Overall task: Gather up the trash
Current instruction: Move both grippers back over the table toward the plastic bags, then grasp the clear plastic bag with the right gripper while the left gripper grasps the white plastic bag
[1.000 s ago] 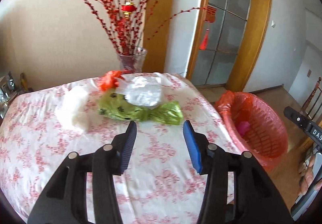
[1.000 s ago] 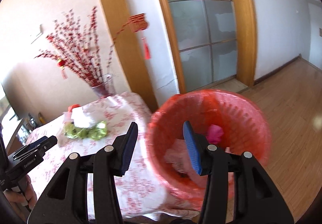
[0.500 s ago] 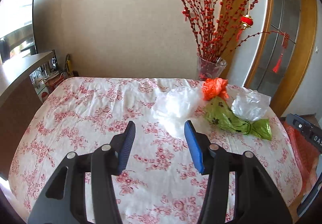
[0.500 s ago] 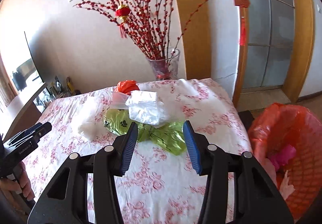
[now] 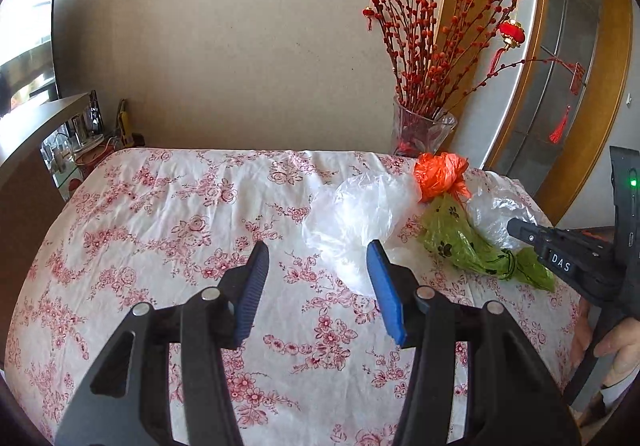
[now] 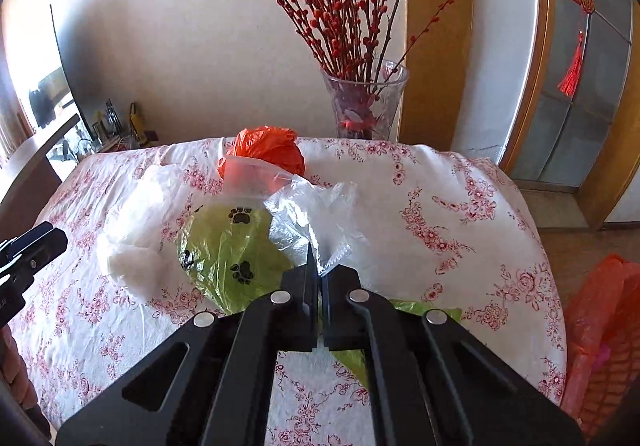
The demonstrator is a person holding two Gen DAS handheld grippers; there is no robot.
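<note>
Trash bags sit in a heap by the vase (image 6: 366,101). The right gripper (image 6: 316,270) has just snapped closed, pinching the clear bag (image 6: 316,217); it should lift slowly so the thin bag stays in. The left gripper (image 5: 316,286) is open, holding nothing, near the white bag (image 5: 352,221).

The right gripper's (image 6: 316,266) black arms are hiding the green bag's (image 6: 228,246) near end; the red-lined basket (image 6: 600,326) is running off the frame's right edge, its contents unreadable.
</note>
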